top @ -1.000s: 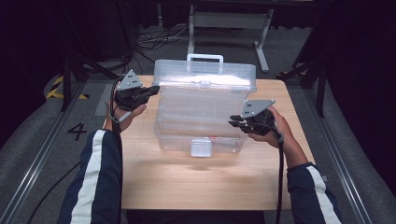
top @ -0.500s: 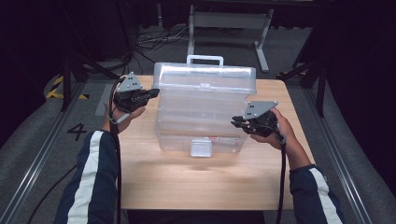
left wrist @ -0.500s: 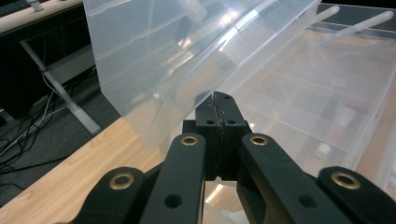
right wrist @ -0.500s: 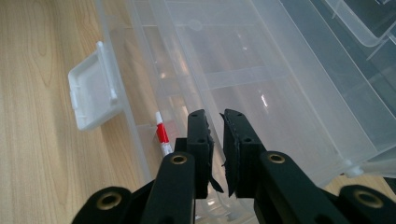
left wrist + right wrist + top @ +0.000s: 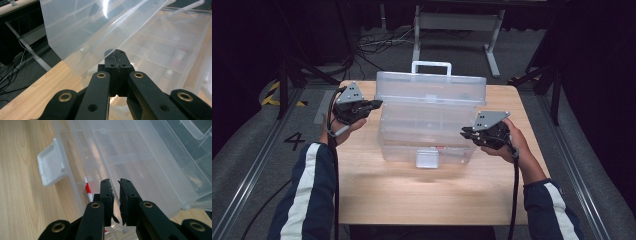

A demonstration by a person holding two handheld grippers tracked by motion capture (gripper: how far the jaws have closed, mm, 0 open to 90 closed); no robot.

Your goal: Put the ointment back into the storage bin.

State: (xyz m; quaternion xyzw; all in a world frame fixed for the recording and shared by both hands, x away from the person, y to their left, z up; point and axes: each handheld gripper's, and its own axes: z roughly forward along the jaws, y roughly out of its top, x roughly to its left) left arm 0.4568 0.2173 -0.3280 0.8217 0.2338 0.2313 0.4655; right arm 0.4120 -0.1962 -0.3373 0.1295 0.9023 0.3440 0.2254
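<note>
From above, a clear plastic box (image 5: 429, 122) sits mid-desk (image 5: 432, 200), its lid (image 5: 432, 89) raised at the far side. The left tool (image 5: 373, 105) meets the lid's left edge; the right tool (image 5: 465, 133) is at the box's right side. In the left gripper view, the left tool (image 5: 117, 55) is pressed together under the lid's edge (image 5: 105, 37); whether it pinches it I cannot tell. In the right gripper view, the right tool (image 5: 115, 185) is slightly spread over the tray, latch (image 5: 51, 162) to the left. The box looks light, slick and flexible; hold its rims.
</note>
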